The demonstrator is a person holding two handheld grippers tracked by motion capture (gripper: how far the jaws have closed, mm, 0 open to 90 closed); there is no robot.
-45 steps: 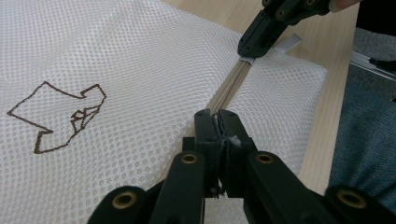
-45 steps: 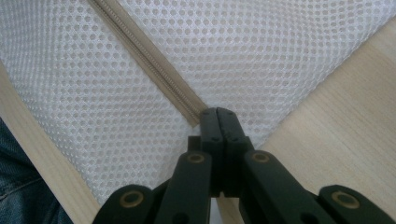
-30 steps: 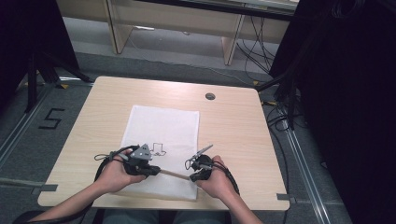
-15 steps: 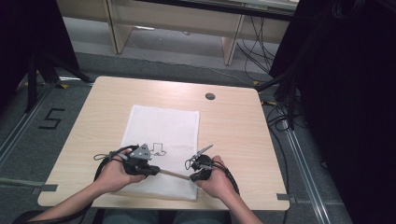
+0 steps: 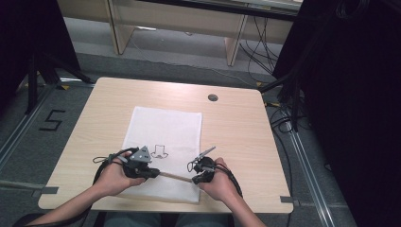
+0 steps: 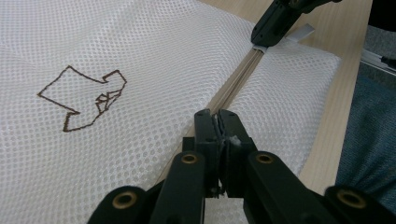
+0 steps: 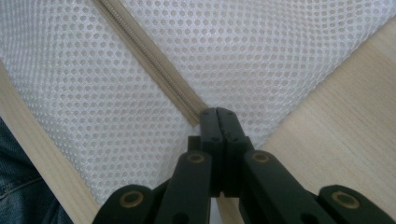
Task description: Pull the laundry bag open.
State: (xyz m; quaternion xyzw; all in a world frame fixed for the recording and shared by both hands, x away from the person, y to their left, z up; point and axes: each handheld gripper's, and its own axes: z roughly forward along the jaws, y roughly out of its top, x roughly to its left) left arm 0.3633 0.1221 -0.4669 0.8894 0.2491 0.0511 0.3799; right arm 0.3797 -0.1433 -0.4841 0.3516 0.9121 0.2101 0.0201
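Observation:
A white mesh bag (image 5: 163, 135) with a brown stitched outline (image 6: 86, 98) lies flat on the table. A beige zipper (image 5: 176, 177) runs along its near edge. My left gripper (image 5: 156, 173) is shut on the zipper (image 6: 238, 79), with a small pale piece pinched between the jaws (image 6: 217, 122). My right gripper (image 5: 195, 178) is shut on the zipper's end at the bag's corner (image 7: 218, 114); the zipper (image 7: 154, 63) runs away from its tips. The left gripper view has the right gripper (image 6: 275, 21) at the zipper's far end.
The light wooden table (image 5: 236, 127) has a round cable hole (image 5: 213, 97) at the back right. Its front edge (image 5: 165, 207) lies close behind both hands. Dark cabinets and cables stand on the floor to the right (image 5: 340, 94).

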